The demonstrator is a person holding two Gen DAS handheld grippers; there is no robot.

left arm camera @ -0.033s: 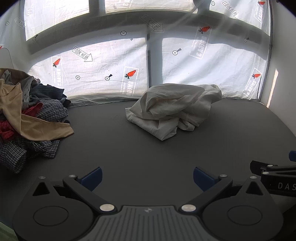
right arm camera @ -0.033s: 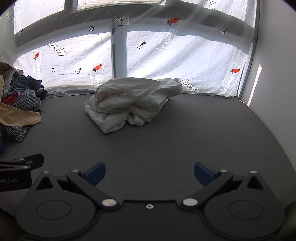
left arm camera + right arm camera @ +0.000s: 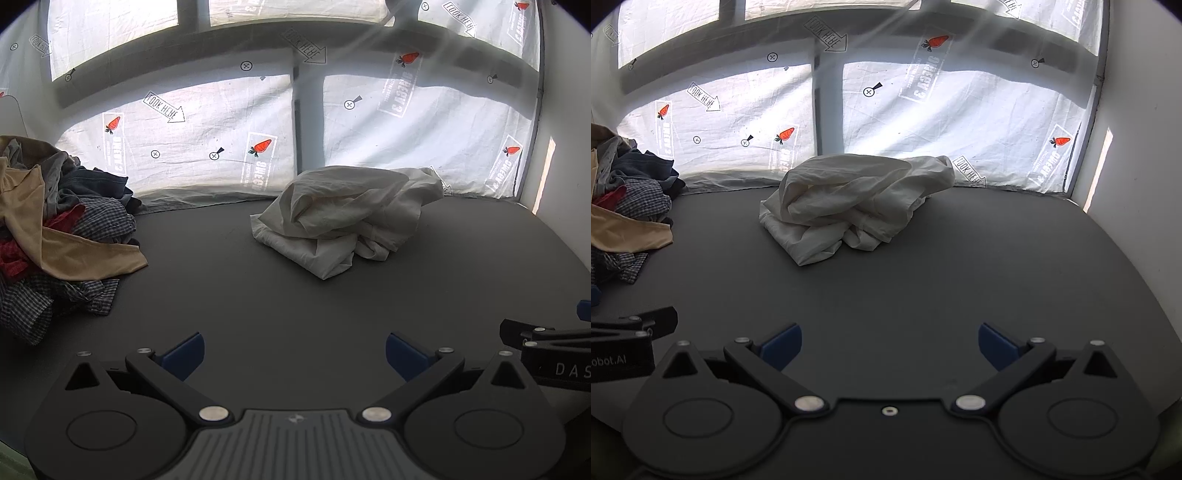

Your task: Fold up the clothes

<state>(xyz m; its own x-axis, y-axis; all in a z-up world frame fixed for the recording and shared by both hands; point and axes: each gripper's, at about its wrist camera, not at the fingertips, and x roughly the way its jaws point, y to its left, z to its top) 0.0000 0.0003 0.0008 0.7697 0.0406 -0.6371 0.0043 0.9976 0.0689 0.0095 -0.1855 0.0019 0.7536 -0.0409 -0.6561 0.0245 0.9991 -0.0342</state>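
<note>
A crumpled white garment point(image 3: 343, 221) lies in a heap toward the back of the dark grey table point(image 3: 295, 302), a good way ahead of both grippers. The right wrist view has the same white garment point(image 3: 849, 206) left of centre on the table point(image 3: 960, 277). My left gripper point(image 3: 293, 350) stands open low over the near part of the table, with nothing between its blue pads. Beside it, my right gripper point(image 3: 889, 343) is open too and holds nothing. Neither gripper touches any cloth.
A pile of mixed clothes point(image 3: 55, 236), tan, red, checked and dark blue, covers the table's left side, also seen as the pile point(image 3: 624, 206). A white printed sheet point(image 3: 221, 147) covers the windows behind. A white wall point(image 3: 1137, 184) bounds the right.
</note>
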